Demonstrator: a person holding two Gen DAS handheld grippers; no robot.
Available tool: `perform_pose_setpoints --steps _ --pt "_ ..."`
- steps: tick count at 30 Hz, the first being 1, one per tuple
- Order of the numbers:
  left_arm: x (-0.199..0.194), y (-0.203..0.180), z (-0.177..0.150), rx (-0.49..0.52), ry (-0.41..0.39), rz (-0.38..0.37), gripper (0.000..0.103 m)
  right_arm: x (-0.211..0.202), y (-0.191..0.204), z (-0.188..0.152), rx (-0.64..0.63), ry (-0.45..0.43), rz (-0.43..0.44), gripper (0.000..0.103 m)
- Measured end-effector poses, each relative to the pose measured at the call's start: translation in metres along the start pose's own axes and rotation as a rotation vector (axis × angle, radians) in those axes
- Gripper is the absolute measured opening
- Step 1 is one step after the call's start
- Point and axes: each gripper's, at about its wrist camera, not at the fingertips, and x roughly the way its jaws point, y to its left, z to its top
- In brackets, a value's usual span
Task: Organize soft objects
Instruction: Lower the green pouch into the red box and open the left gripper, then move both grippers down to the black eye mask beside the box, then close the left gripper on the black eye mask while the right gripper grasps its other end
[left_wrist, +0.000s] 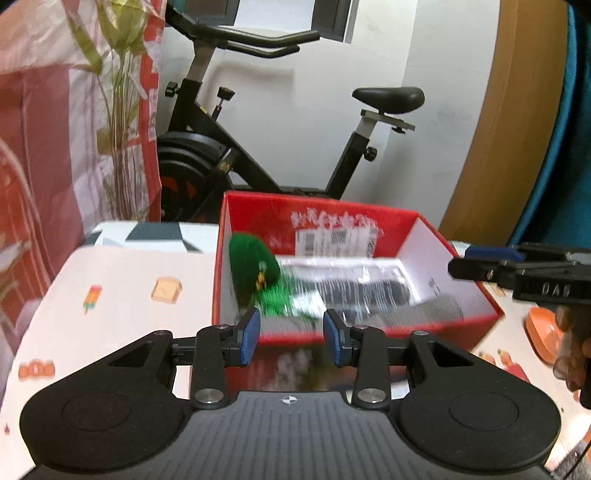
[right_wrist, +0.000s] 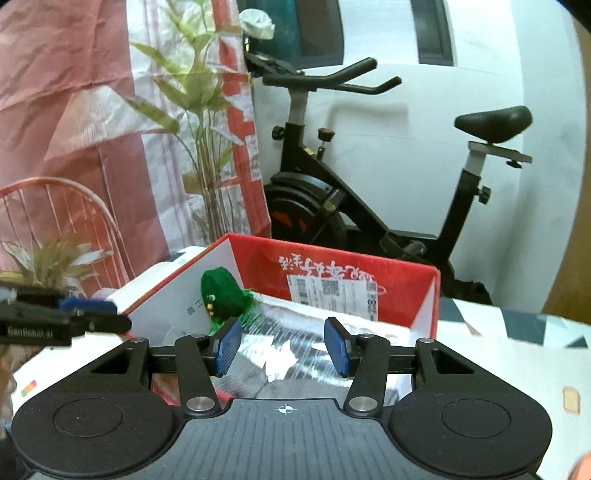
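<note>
one red box (left_wrist: 436, 236) on the tabletop (left_wrist: 122, 280), and inside it one green plush (left_wrist: 255, 264) leaning in the left corner, plus one clear plastic pack (left_wrist: 354, 284) lying flat. two grippers here: left gripper (left_wrist: 291, 338) with fingers spread, nothing between them, right gripper (right_wrist: 282, 345) same deal, spread and empty. one exercise bike (right_wrist: 369, 192) behind the box, one orange thing (left_wrist: 541, 334) at the right, too blurry to name.
</note>
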Motion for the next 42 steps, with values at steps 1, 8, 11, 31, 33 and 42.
perform_pose_setpoints --steps 1,8,11,31,33,42 --pt "-0.002 -0.001 -0.004 -0.001 0.005 -0.001 0.04 -0.006 0.002 -0.004 0.004 -0.006 -0.003 0.047" --pt "-0.014 -0.002 -0.044 -0.016 0.053 0.012 0.04 -0.033 0.016 -0.033 0.006 0.009 0.004 0.047" --pt "-0.015 -0.001 -0.062 -0.046 0.067 0.015 0.04 -0.042 0.023 -0.052 -0.022 0.048 -0.008 0.047" --pt "-0.004 -0.005 -0.111 -0.058 0.146 0.014 0.04 -0.05 0.007 -0.179 0.209 0.405 -0.068 0.046" --pt "-0.003 -0.005 -0.113 -0.058 0.153 0.01 0.04 -0.047 0.009 -0.182 0.225 0.418 -0.051 0.047" --pt "0.0 -0.009 -0.122 -0.05 0.176 -0.016 0.04 -0.042 0.012 -0.182 0.258 0.392 -0.019 0.051"
